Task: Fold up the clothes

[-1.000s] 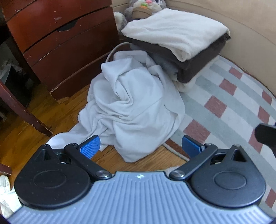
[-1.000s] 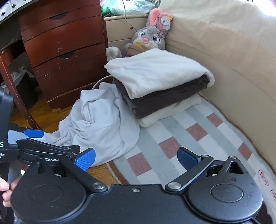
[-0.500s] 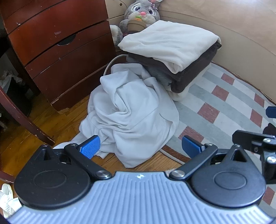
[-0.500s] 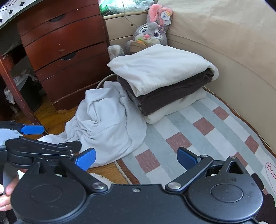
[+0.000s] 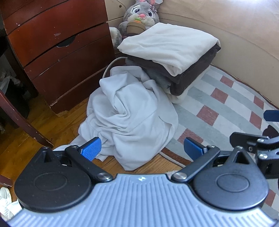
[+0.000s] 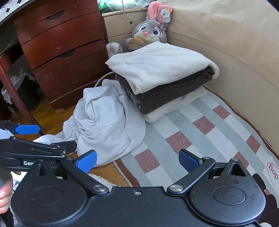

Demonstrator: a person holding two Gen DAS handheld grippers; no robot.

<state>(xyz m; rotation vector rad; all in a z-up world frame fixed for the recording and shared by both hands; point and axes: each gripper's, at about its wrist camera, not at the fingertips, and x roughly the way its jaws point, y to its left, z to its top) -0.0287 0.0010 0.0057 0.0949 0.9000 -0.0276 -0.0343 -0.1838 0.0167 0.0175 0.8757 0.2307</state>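
**Both grippers pull back from the crumpled sheet, jaws wide**

While the pale grey crumpled garment (image 5: 129, 118) keeps the same heap shape as a second ago, both cameras now sit farther back and higher: in the left wrist view the plush rabbit (image 5: 141, 15) has come fully into the top of the frame, and the heap has slid toward the centre. The left gripper (image 5: 142, 148) is spread wide and holds nothing, its blue pads framing the heap's lower edge. The right gripper (image 6: 137, 160) is likewise wide and empty, and has crept into the right edge of the left view.

The garment lies at centre-left, half on the wooden floor (image 5: 34, 139) and half on the checked rug (image 6: 191, 132), leaning against the folded stack (image 6: 162, 76) of cream, brown and cream pieces beside the wooden dresser (image 6: 66, 52). My judgement: one piece is left unfolded, and bare rug at lower right offers room to spread it
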